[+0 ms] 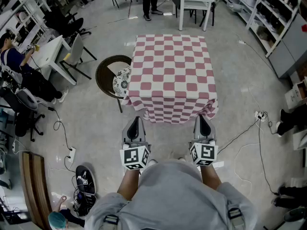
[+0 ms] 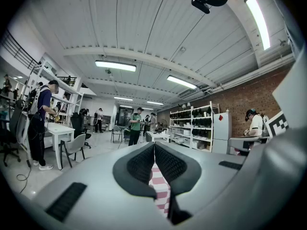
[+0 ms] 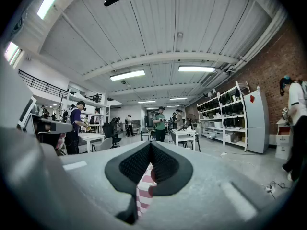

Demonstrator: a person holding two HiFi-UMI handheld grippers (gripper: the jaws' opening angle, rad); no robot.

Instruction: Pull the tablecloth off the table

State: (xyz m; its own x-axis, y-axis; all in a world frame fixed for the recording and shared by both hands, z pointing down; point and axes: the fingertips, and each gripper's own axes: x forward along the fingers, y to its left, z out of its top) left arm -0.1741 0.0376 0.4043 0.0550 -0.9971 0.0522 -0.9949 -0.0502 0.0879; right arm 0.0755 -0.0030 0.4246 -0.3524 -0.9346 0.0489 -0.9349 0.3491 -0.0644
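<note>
A red-and-white checked tablecloth (image 1: 171, 71) covers a small square table and hangs down its near side. My left gripper (image 1: 135, 121) is at the near left corner of the hanging hem, and my right gripper (image 1: 202, 119) is at the near right corner. In the left gripper view the left gripper (image 2: 154, 145) has its jaws together, with a strip of the tablecloth (image 2: 161, 188) pinched between the pads. The right gripper (image 3: 150, 145) looks the same in the right gripper view, its jaws shut on a fold of the tablecloth (image 3: 143, 189). The tabletop itself is hidden under the cloth.
A round dark chair (image 1: 106, 72) with a patterned cushion (image 1: 122, 80) stands against the table's left side. White desks (image 1: 52, 55) and chairs stand at the left, another white table (image 1: 193, 3) behind. Cables (image 1: 249, 128) cross the floor at the right, and shelving (image 1: 273, 18) lines the right wall.
</note>
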